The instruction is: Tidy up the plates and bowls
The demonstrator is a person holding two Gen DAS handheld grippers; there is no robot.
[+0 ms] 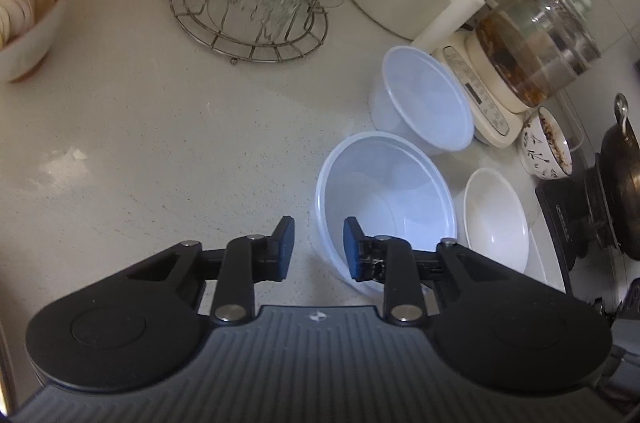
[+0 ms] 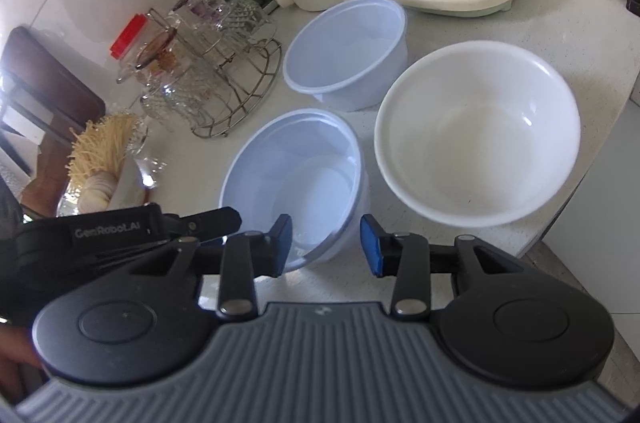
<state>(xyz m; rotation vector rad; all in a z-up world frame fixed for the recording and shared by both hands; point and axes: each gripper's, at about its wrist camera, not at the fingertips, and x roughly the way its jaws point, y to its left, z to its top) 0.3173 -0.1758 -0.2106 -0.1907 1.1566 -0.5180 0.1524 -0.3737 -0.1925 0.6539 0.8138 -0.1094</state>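
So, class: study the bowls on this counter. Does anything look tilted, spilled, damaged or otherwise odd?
One thing: the far translucent bowl sits tilted, its mouth tipped toward the camera rather than level. The near translucent bowl and the white bowl stand upright and empty. No spill or breakage shows.

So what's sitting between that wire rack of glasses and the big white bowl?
Two translucent plastic bowls: the far one and the near one, between the wire rack and white bowl, clearest in the right wrist view.

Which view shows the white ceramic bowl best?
The right wrist view: the white bowl sits in full, with its whole rim and empty inside visible. The left wrist view shows the same bowl only small and foreshortened near the right edge.
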